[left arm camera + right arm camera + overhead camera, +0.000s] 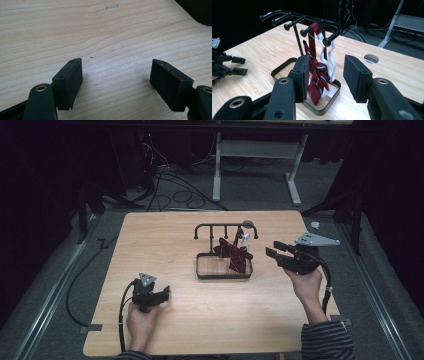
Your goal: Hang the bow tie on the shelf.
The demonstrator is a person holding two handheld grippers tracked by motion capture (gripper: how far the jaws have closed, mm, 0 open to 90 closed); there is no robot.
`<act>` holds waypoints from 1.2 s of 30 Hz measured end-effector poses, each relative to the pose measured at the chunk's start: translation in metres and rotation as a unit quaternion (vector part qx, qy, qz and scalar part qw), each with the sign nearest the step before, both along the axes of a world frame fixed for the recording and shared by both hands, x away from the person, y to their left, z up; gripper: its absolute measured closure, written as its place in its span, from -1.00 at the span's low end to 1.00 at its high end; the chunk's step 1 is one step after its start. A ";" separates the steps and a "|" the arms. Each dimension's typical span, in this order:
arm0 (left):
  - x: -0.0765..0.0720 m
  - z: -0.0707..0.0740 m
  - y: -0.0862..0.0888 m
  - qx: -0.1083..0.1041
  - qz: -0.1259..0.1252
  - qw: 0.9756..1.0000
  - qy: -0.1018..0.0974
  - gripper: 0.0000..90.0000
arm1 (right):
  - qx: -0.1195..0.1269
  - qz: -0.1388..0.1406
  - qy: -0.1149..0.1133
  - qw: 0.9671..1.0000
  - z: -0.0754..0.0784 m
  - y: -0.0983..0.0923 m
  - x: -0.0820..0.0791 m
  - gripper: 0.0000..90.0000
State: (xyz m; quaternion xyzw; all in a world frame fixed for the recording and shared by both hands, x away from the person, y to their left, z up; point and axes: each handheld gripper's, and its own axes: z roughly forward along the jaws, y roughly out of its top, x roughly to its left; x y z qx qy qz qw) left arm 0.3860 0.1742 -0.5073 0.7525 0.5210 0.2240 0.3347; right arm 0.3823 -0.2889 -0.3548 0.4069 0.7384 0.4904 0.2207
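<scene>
Cloth tie (pixel 318 82) on matt metal rack (pixel 298 20), wood table (pixel 165 320).

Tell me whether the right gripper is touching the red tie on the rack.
Apart. In the high view the right gripper sits clear to the right of the red tie, with bare table between them; its jaws stand open.

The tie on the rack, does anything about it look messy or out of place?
Yes. The dark red striped tie hangs bunched and knotted from one peg of the black rack, its end slumped into the base tray rather than hanging straight.

A wooden table (pixel 165 320) stands on grey carpet (pixel 45 290), cables (pixel 175 190) trailing into darkness.
</scene>
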 end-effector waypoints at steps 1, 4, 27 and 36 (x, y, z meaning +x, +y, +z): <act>0.000 0.000 0.000 0.000 0.000 1.000 0.000 -0.40 | 0.001 0.000 0.001 1.000 -0.001 -0.001 -0.001 0.27; 0.000 0.000 0.000 0.000 0.000 1.000 0.000 -0.40 | 0.002 0.000 0.003 1.000 -0.005 -0.002 -0.003 0.27; 0.000 0.000 0.000 0.000 0.000 1.000 0.000 -0.40 | 0.020 -0.007 0.014 1.000 -0.023 -0.011 -0.018 0.27; 0.000 0.000 0.000 0.000 0.000 1.000 0.000 -0.40 | 0.025 -0.010 0.018 0.999 -0.029 -0.015 -0.024 0.26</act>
